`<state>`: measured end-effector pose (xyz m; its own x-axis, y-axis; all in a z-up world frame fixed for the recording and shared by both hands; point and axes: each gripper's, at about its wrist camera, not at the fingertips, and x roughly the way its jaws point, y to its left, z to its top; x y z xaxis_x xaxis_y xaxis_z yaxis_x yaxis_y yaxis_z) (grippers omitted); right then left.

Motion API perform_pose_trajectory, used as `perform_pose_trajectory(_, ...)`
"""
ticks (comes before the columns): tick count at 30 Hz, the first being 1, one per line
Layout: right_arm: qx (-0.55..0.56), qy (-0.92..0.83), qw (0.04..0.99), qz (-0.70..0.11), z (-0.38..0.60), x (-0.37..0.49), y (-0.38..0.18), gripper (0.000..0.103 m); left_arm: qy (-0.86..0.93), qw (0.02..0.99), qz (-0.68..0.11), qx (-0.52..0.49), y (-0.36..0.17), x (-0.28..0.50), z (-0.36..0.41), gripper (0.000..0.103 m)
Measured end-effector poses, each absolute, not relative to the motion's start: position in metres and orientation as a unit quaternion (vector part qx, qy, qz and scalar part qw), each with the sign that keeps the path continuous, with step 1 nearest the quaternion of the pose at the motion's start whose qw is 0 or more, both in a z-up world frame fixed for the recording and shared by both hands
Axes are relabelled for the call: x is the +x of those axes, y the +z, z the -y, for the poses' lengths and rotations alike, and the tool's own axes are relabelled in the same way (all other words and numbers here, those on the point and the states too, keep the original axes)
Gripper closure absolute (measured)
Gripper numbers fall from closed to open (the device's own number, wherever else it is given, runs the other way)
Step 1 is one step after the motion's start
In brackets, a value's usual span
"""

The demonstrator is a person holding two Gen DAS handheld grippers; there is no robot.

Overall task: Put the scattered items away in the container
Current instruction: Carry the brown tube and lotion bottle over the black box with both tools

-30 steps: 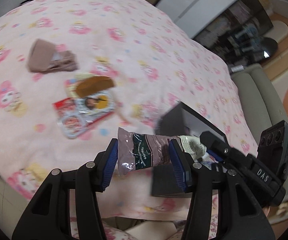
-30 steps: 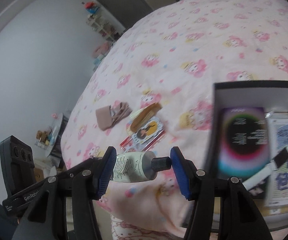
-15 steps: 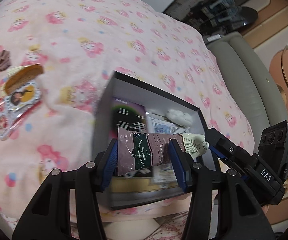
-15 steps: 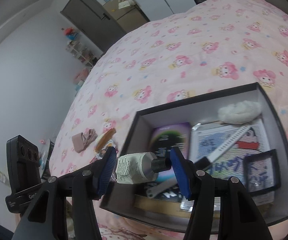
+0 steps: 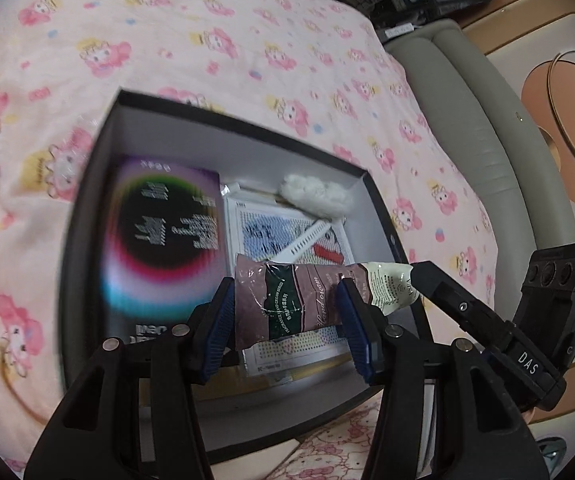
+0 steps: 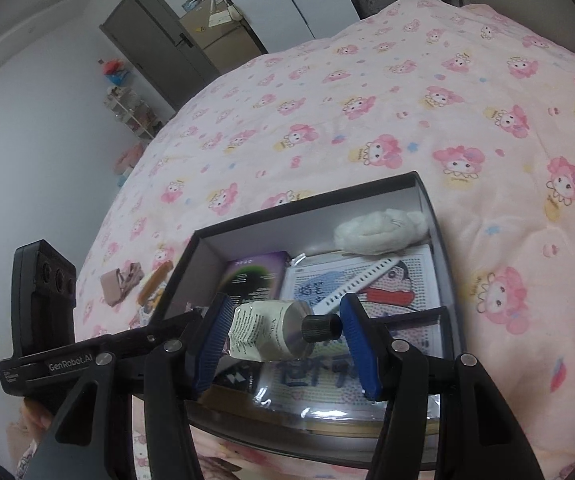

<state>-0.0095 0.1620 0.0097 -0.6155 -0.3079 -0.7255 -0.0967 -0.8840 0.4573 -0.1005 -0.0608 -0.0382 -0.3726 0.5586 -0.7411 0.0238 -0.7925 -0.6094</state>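
Both your tools hang over the open box, each holding a tube.

Your left tool [image 5: 287, 316] grips the brown tube [image 5: 299, 304], and your right tool [image 6: 283, 330] clamps the white tube [image 6: 271, 334] end to end; both tubes are above the box [image 6: 435, 216] on the bed [image 6: 367, 100]. Inside lie a purple booklet [image 5: 163, 236], a bead kit [image 6: 391, 292], a white strip [image 6: 351, 286] and a white fluff [image 6: 379, 230], all under the tubes. A comb [image 6: 153, 282] and a brown pouch [image 6: 121, 282] lie on the bed left of the box. A second ago the box sat at the frame edge; it now fills the middle.
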Motion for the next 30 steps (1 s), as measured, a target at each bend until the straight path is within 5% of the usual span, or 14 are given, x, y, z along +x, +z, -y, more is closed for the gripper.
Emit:
perform_pose_trajectory(15, 0.460, -0.860, 0.050, 0.214, -0.171, -0.011, -0.016, 0.050, 0.758, 0.180, 0.275, -0.563, -0.069, -0.110, 0.049, 0.050)
perform_pose_trajectory(30, 0.488, -0.869, 0.014, 0.083, -0.142, -0.004, -0.024, 0.050, 0.762, 0.162, 0.208, -0.592, -0.073, -0.107, 0.029, 0.048)
